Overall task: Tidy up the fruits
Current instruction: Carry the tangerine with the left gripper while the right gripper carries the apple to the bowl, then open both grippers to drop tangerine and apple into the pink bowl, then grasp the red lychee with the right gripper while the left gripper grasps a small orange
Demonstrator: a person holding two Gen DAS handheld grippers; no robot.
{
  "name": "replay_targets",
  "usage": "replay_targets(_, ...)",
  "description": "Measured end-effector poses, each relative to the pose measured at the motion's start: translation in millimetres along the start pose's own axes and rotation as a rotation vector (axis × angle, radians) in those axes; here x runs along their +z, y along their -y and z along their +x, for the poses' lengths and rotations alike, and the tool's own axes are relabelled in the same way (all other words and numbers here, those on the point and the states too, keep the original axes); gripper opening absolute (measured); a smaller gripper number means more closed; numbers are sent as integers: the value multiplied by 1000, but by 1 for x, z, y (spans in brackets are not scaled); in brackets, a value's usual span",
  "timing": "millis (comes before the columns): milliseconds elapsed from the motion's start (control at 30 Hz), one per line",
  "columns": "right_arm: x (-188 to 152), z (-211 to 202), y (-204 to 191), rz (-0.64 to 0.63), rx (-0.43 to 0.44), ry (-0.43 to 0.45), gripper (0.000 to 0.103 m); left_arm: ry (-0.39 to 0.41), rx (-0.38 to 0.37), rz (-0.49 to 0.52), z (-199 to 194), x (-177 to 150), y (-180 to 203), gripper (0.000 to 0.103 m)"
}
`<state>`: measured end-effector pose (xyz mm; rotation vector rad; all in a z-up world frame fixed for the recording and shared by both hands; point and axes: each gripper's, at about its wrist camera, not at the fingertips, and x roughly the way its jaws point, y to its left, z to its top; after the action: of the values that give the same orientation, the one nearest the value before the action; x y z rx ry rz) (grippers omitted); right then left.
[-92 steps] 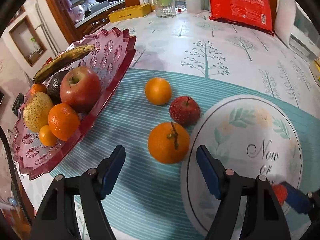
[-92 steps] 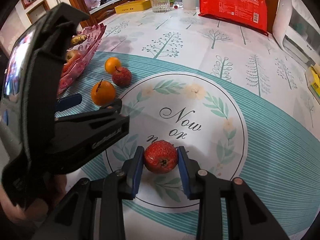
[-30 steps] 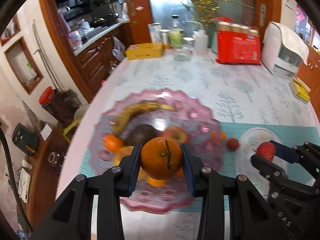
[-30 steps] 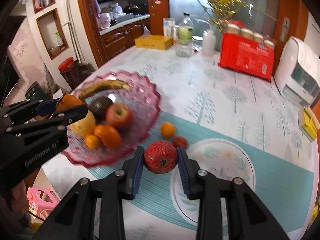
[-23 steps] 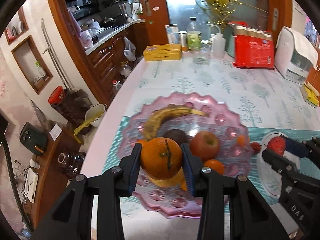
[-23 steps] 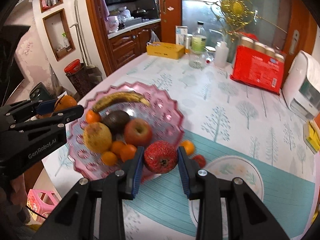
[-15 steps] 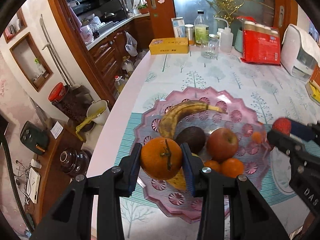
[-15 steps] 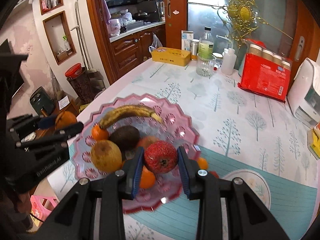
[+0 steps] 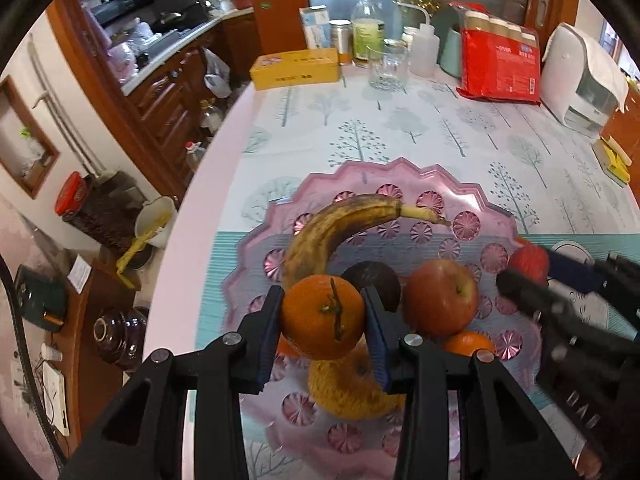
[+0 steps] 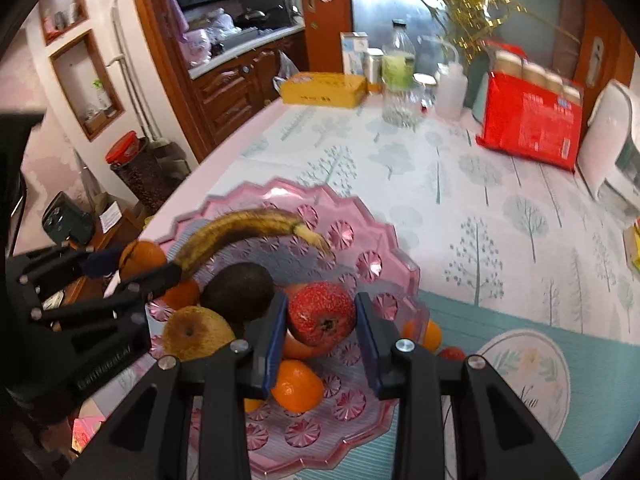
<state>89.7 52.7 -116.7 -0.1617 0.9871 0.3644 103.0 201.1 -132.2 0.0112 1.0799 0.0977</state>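
Note:
My left gripper (image 9: 323,322) is shut on a stemmed orange (image 9: 322,316) and holds it above the left side of the pink fruit tray (image 9: 472,196). My right gripper (image 10: 322,320) is shut on a bumpy red fruit (image 10: 321,313) and holds it over the tray's (image 10: 380,224) right part. The tray holds a browned banana (image 9: 332,228), a dark avocado (image 9: 378,280), a red apple (image 9: 440,296), a yellow pear (image 9: 352,388) and small oranges (image 10: 298,385). An orange (image 10: 432,334) and a small red fruit (image 10: 452,354) lie on the cloth beside the tray.
At the table's far end stand a yellow box (image 9: 296,68), a bottle (image 9: 367,36), a glass (image 9: 388,70), a red packet (image 9: 500,68) and a white appliance (image 9: 584,80). The table's left edge (image 9: 176,264) drops to the floor with a red-lidded bin (image 9: 76,200).
Both grippers closed on their fruits on the table, lifted them, and moved left and forward over the tray. The tray now fills the middle of both views.

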Motion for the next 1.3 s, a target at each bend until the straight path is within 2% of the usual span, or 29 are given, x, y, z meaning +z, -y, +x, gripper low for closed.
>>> replay_targets(133,-7,9,4,22,-4,-35,34,-29,-28,20,13,1,9,37)
replay_targets(333,-15,11,6,35,8,-59,34,-44,-27,64,19,-3,21,38)
replay_targets(467,-19,11,10,60,26,-75,40,-56,-46,68,18,-6,25,39)
replay_targets(533,-21,9,12,69,35,-73,42,-51,-40,77,16,-8,27,47)
replay_targets(600,-23,6,13,74,45,-70,43,-32,-33,86,10,-11,29,65)
replay_targets(800,-32,0,18,89,56,-76,43,-15,-20,89,0,-14,32,76)
replay_targets(1300,-49,-22,25,86,64,-58,43,-42,-38,93,-19,-32,43,80)
